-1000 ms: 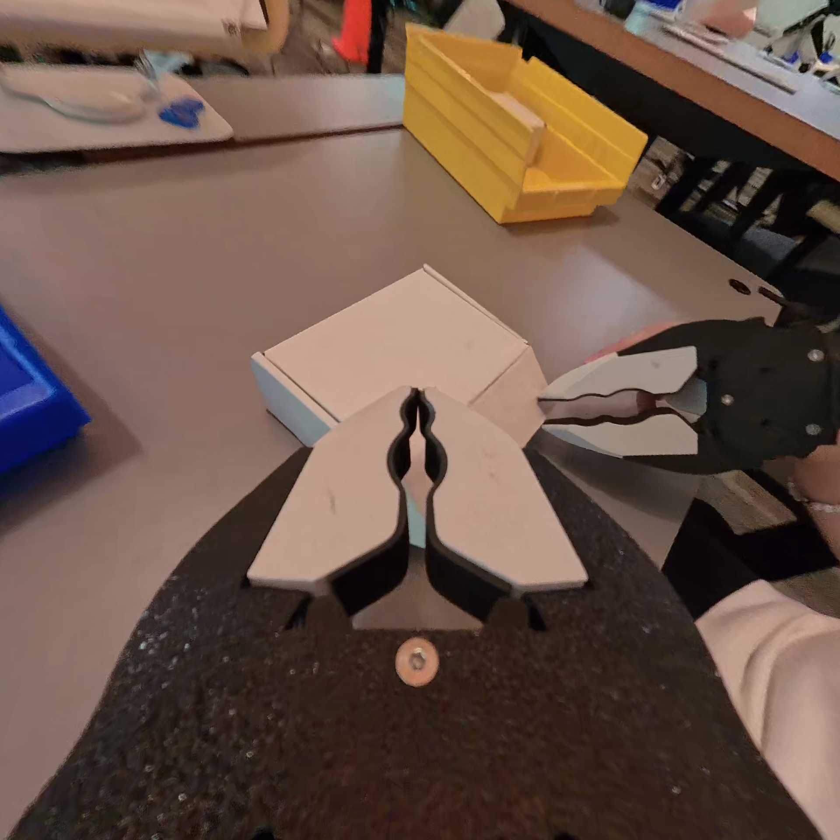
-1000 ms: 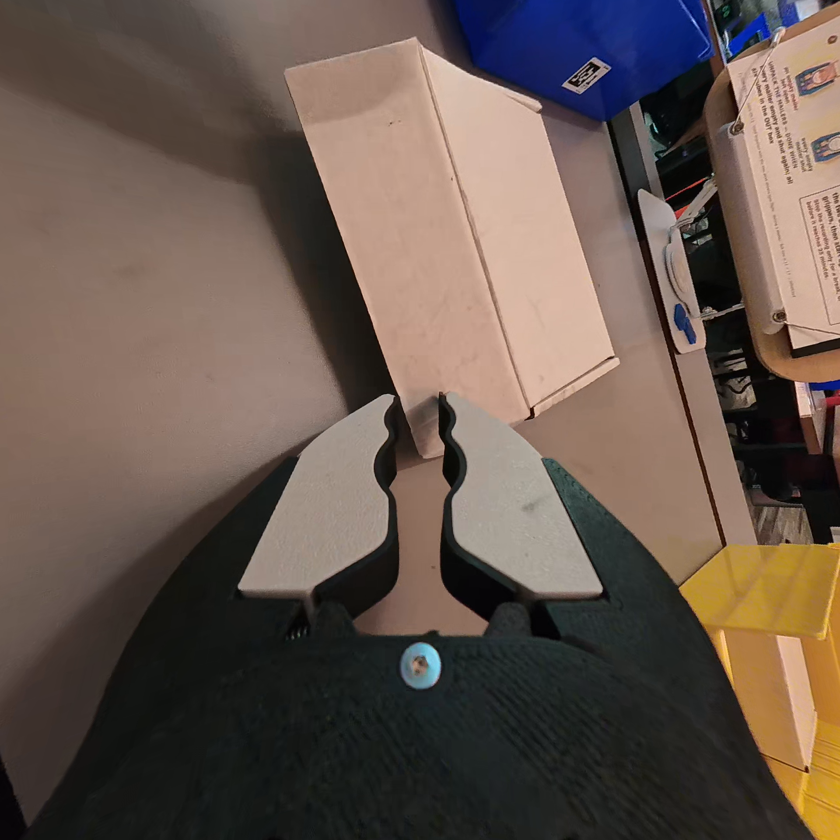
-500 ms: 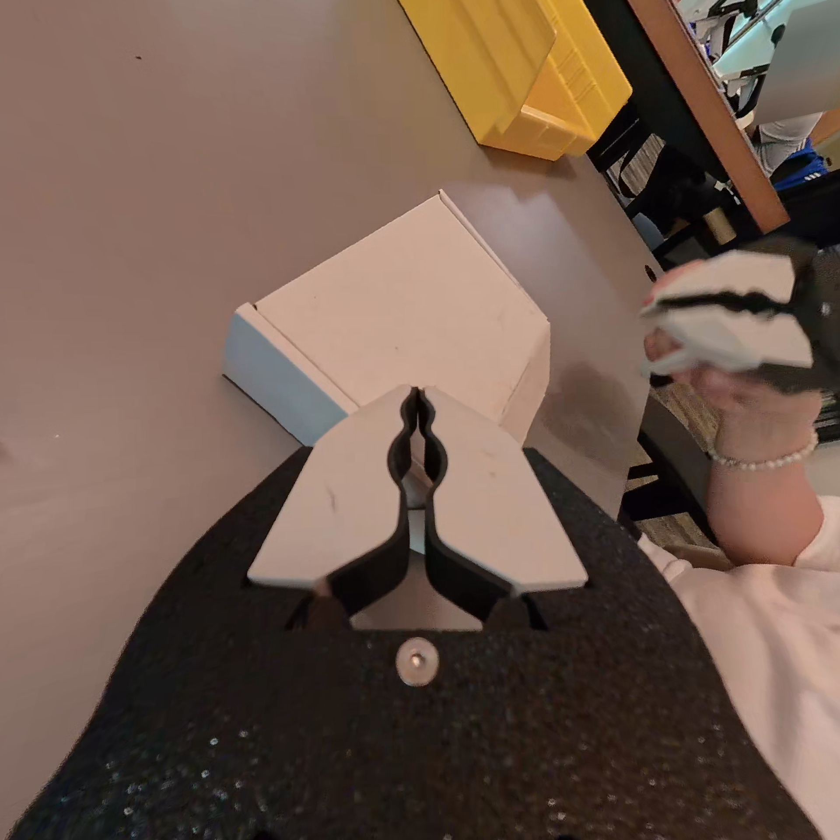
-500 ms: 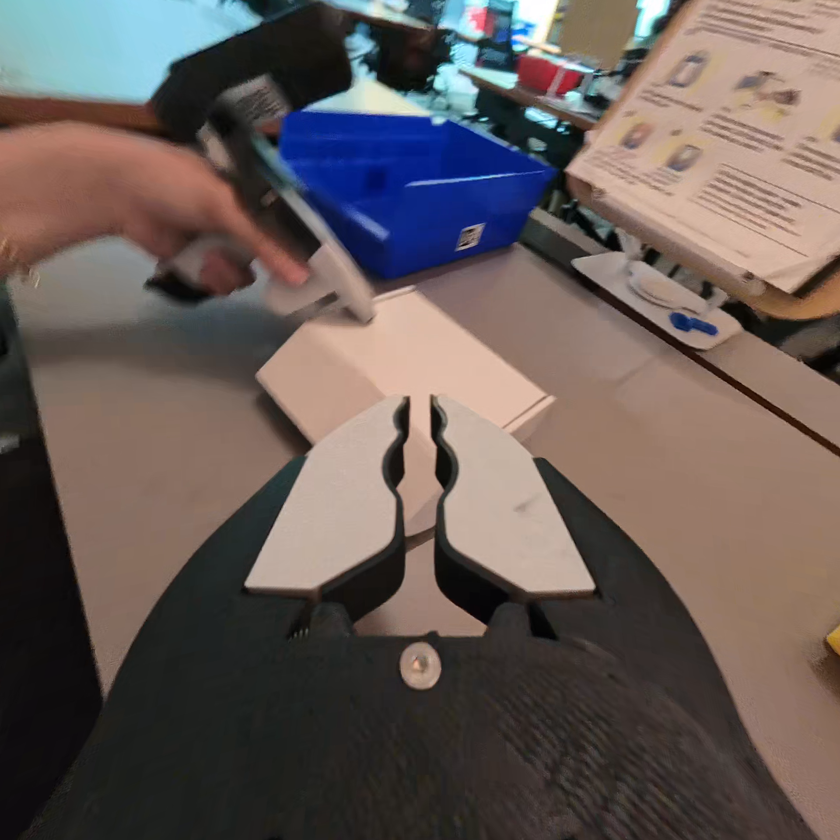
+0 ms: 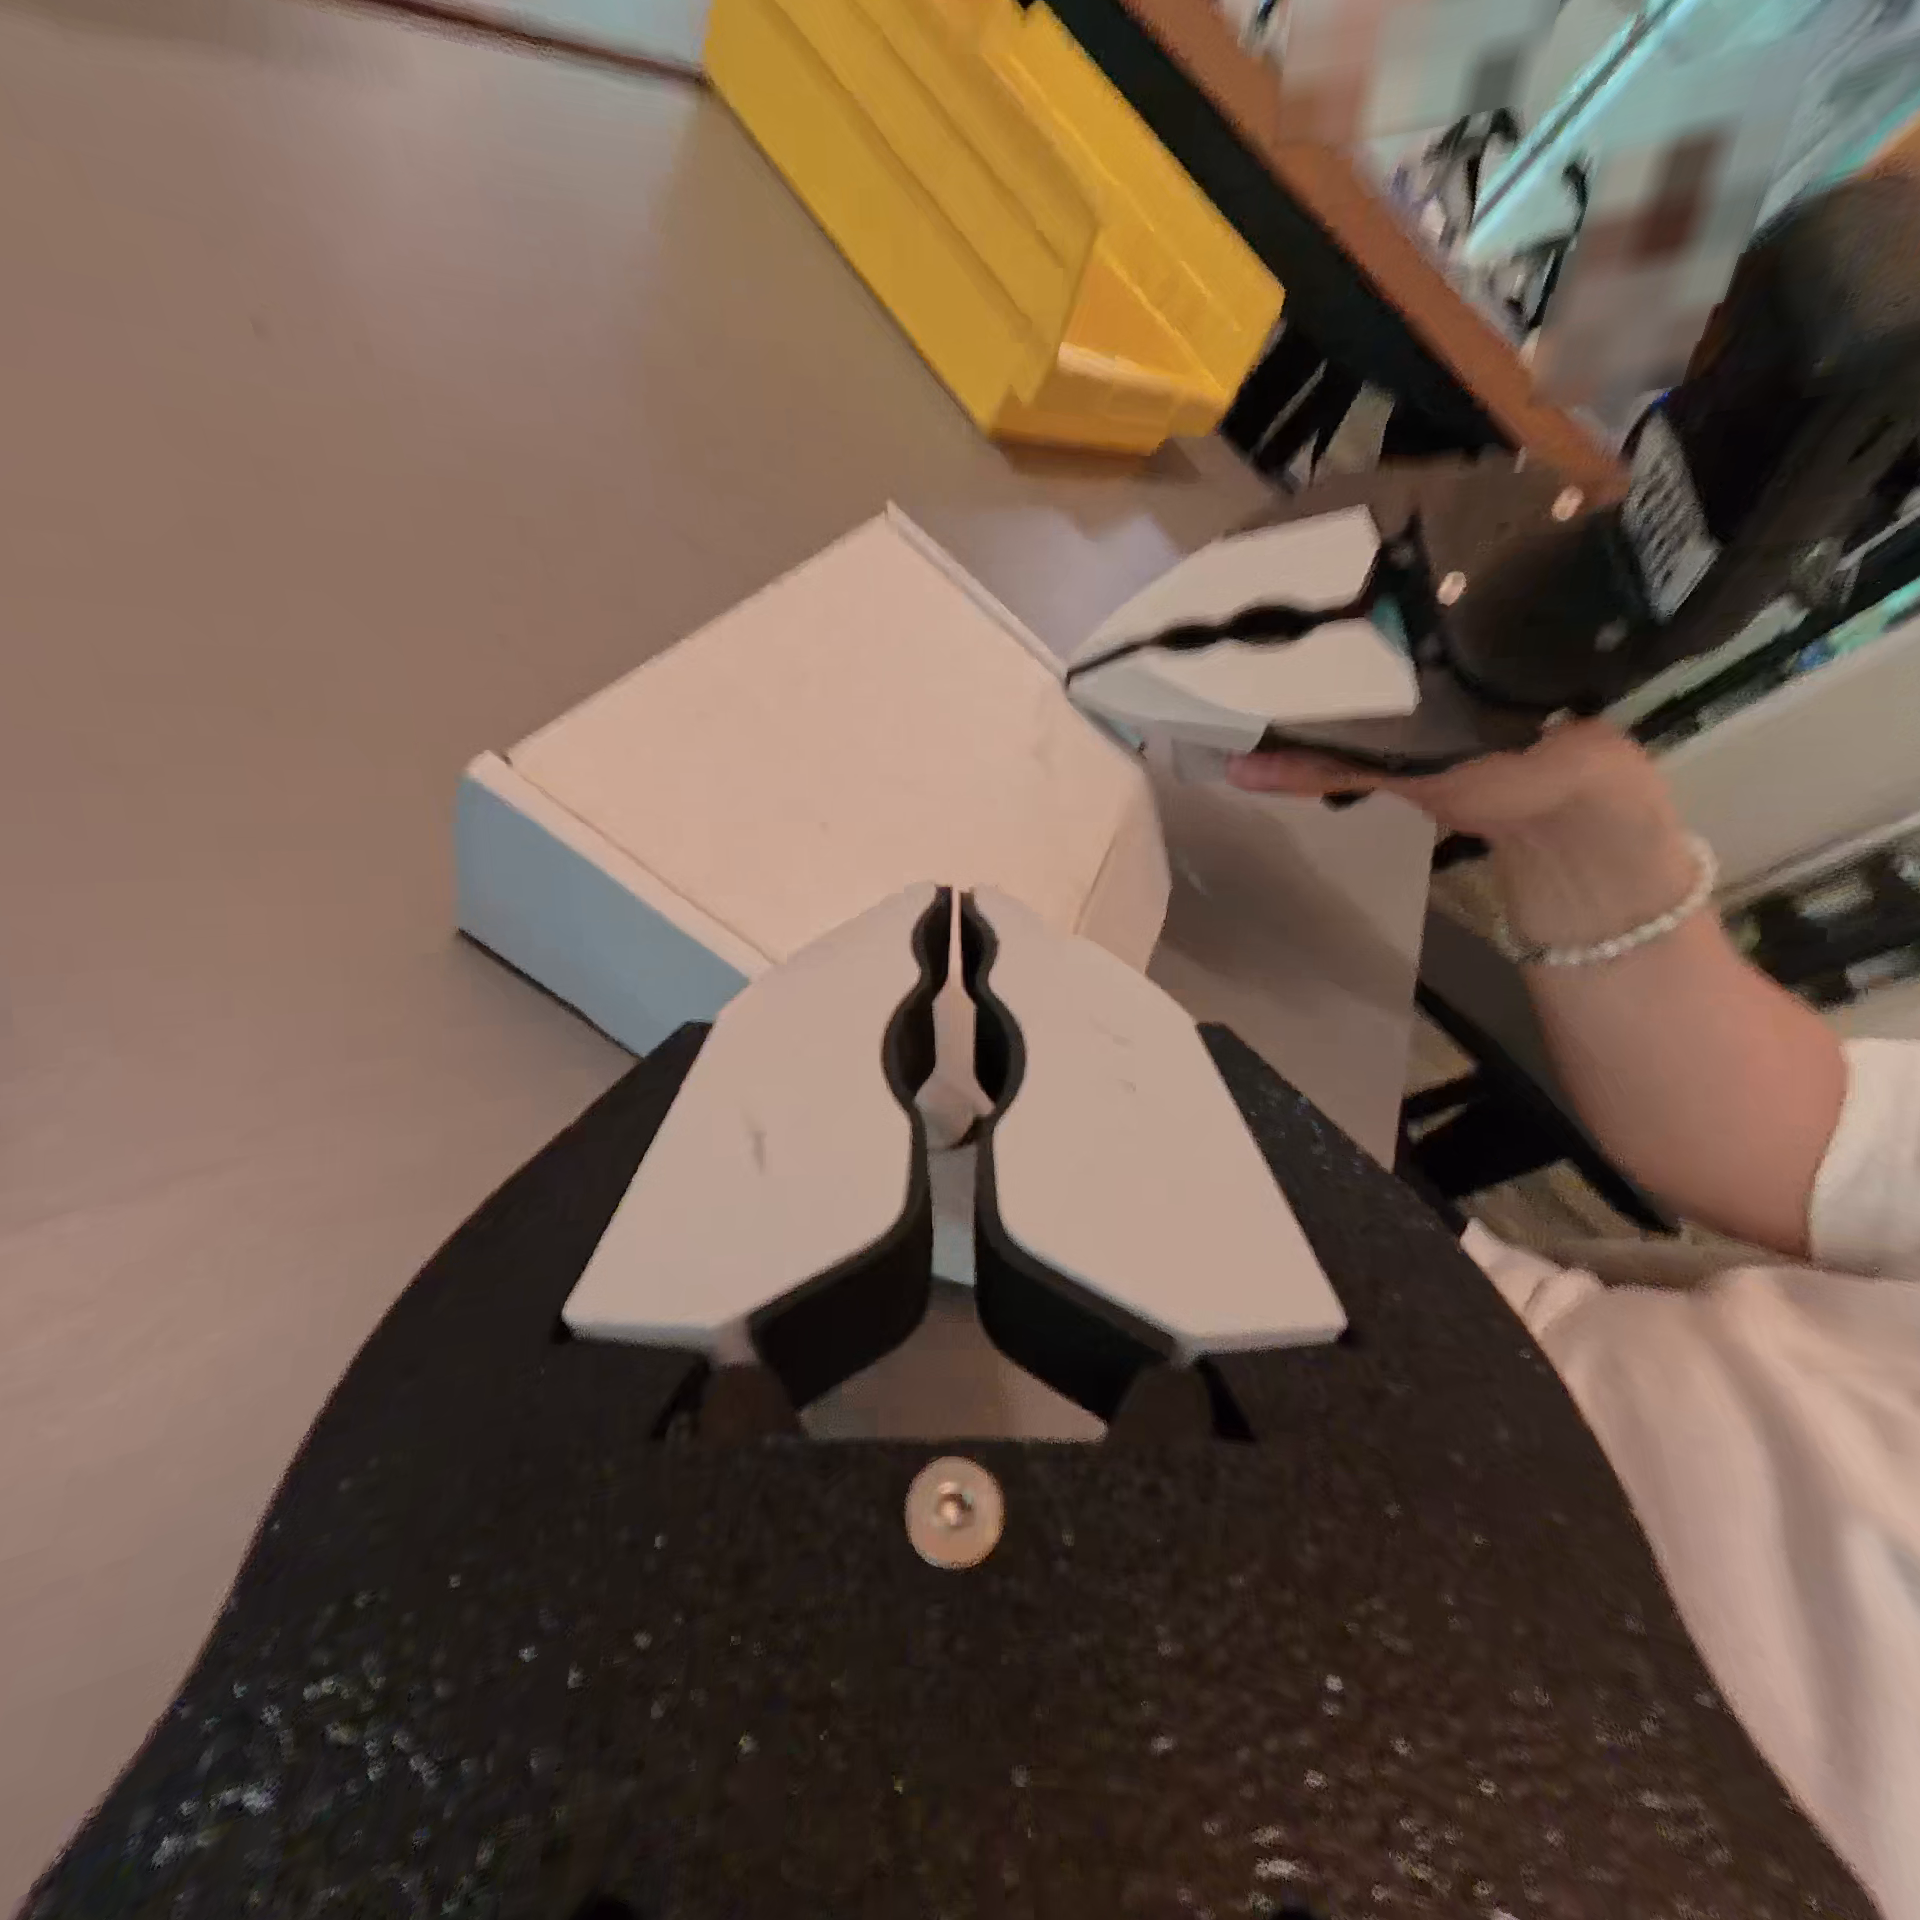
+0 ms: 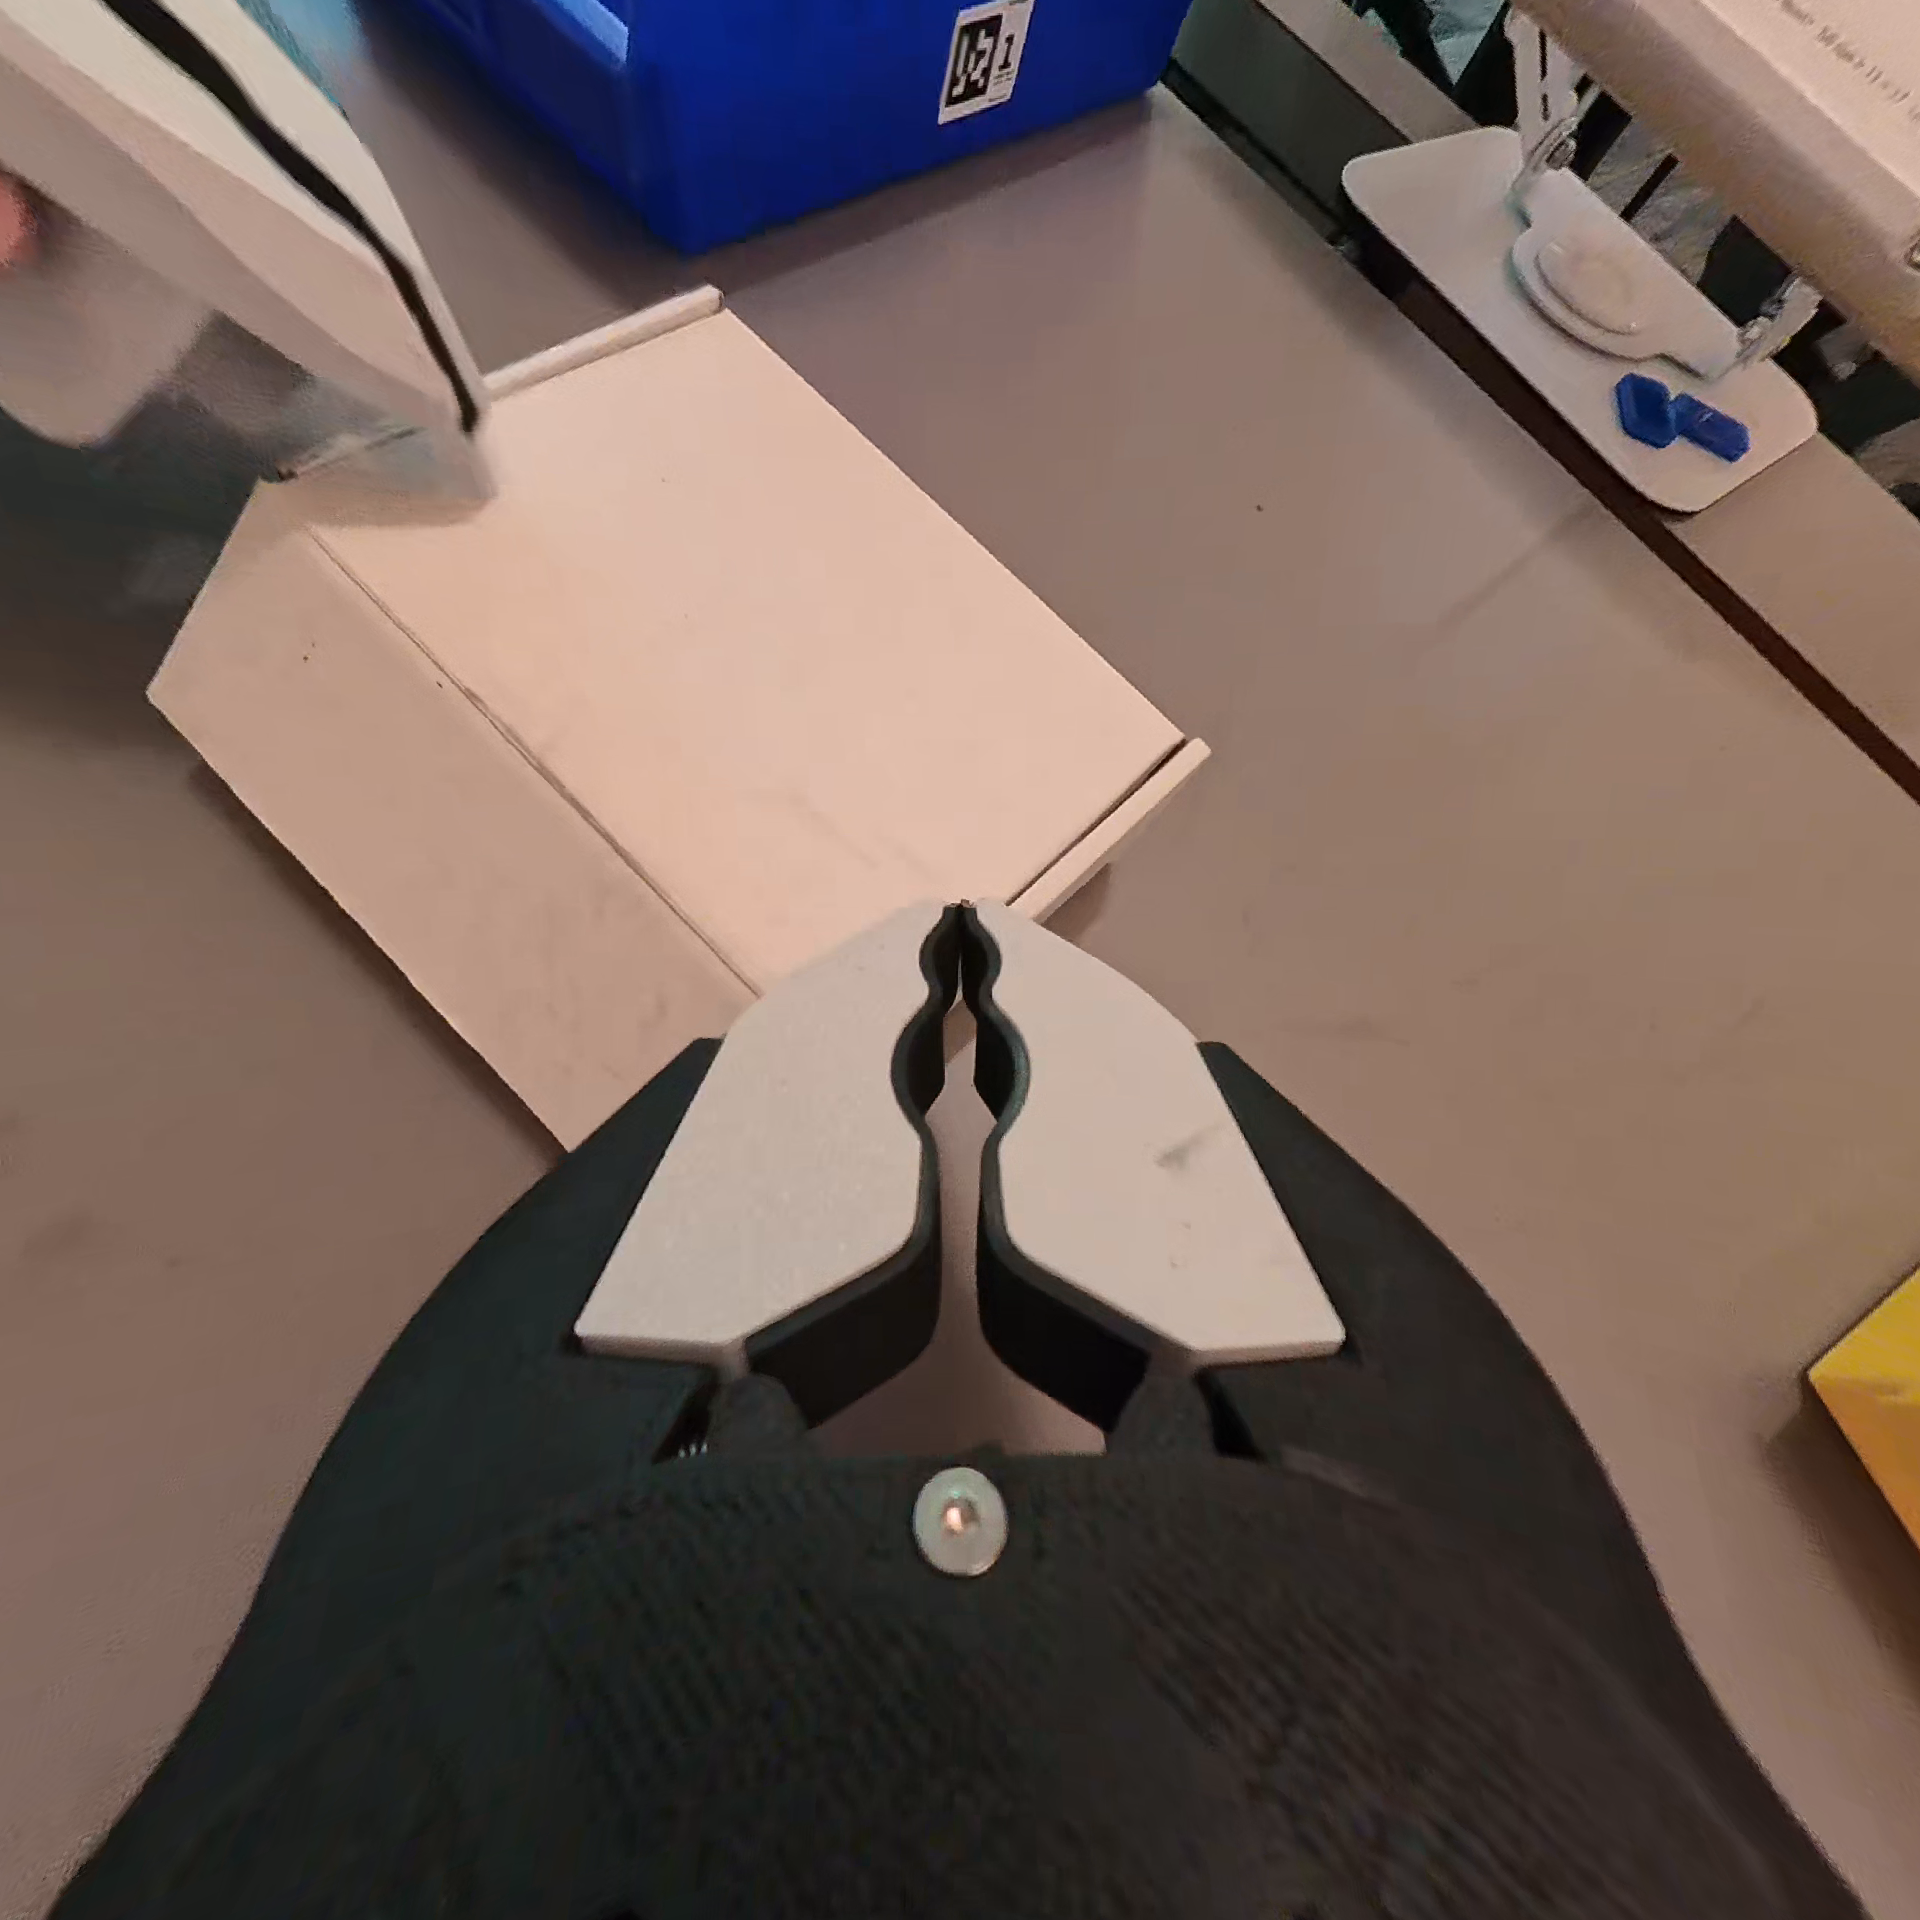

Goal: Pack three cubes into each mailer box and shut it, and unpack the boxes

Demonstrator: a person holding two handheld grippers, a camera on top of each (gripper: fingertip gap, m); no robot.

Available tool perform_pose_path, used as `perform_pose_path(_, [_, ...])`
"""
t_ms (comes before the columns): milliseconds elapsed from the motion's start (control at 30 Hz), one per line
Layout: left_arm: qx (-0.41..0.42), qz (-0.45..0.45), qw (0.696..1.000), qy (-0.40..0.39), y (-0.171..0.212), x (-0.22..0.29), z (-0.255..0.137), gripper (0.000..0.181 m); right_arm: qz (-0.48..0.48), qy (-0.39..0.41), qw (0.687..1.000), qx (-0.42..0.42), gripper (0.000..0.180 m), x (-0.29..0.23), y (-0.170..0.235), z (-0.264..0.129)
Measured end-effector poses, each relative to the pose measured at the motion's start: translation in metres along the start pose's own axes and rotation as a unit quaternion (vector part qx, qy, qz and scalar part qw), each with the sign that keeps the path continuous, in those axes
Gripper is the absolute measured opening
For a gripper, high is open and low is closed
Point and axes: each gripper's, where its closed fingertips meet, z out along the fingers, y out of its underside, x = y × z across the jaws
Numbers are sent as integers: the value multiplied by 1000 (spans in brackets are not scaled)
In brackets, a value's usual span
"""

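Note:
A closed white mailer box (image 5: 831,748) lies on the grey table; it also shows in the right wrist view (image 6: 727,644). No cubes are in sight. My left gripper (image 5: 954,896) is shut and empty, its tips over the box's near corner. In the right wrist view the left gripper (image 6: 465,416) points down at the box's far left corner; I cannot tell if it touches. My right gripper (image 6: 961,912) is shut and empty, just above the box's near corner. In the left wrist view the right gripper (image 5: 1081,665) hovers at the box's right edge, held by a hand.
A yellow bin (image 5: 1039,208) stands behind the box, and its corner shows in the right wrist view (image 6: 1870,1434). A blue bin (image 6: 810,104) stands beyond the box. A white stand base (image 6: 1558,312) with a small blue piece sits across a table seam. Spacing between my two grippers at the tips: around 12 cm.
My right gripper swung from the box's side up and round to its near corner, and its jaws went from slightly apart to fully shut. My left gripper stayed shut over the box.

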Motion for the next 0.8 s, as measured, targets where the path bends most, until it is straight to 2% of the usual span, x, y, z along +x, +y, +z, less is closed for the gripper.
perform_pose_path(33, [26, -7, 1000, 2, -9, 1, -4, 1, -4, 5, 1000, 1, 0, 0, 0, 0])
perform_pose_path(133, [64, -45, 997, -1, -23, -2, -13, 0, -2, 12, 1000, 7, 8, 1, -1, 1])
perform_pose_path(233, [9, -86, 995, -43, -3, -24, -6, 0, 47, -10, 999, 21, 17, -1, -3, 2])
perform_pose_path(300, [7, -125, 992, -25, 1, -25, -1, 0, 113, -66, 990, 43, 23, -5, -6, -1])
perform_pose_path(333, [16, -151, 988, -10, 0, -24, 0, 0, 159, -81, 982, 55, 41, 0, -8, -4])
perform_pose_path(400, [21, -165, 986, 6, -1, -24, -1, 0, 247, -95, 962, 69, 64, 18, -5, -10])
perform_pose_path(467, [2, -118, 993, -25, 1, -26, -2, 0, 308, -116, 942, 59, 86, 32, 1, -11])
perform_pose_path(533, [-31, -44, 995, -82, 4, -27, -1, 0, 330, -148, 932, 23, 99, 33, 11, -8])
perform_pose_path(600, [-59, 9, 990, -129, 6, -29, 0, 0, 342, -188, 921, 4, 104, 28, 15, -4])
perform_pose_path(700, [-72, 23, 987, -144, 7, -29, 0, 0, 379, -258, 889, -8, 100, 15, 8, 1])
perform_pose_path(800, [-89, 49, 980, -168, 8, -31, -3, 0, 400, -281, 871, -35, 101, 8, 12, 11])
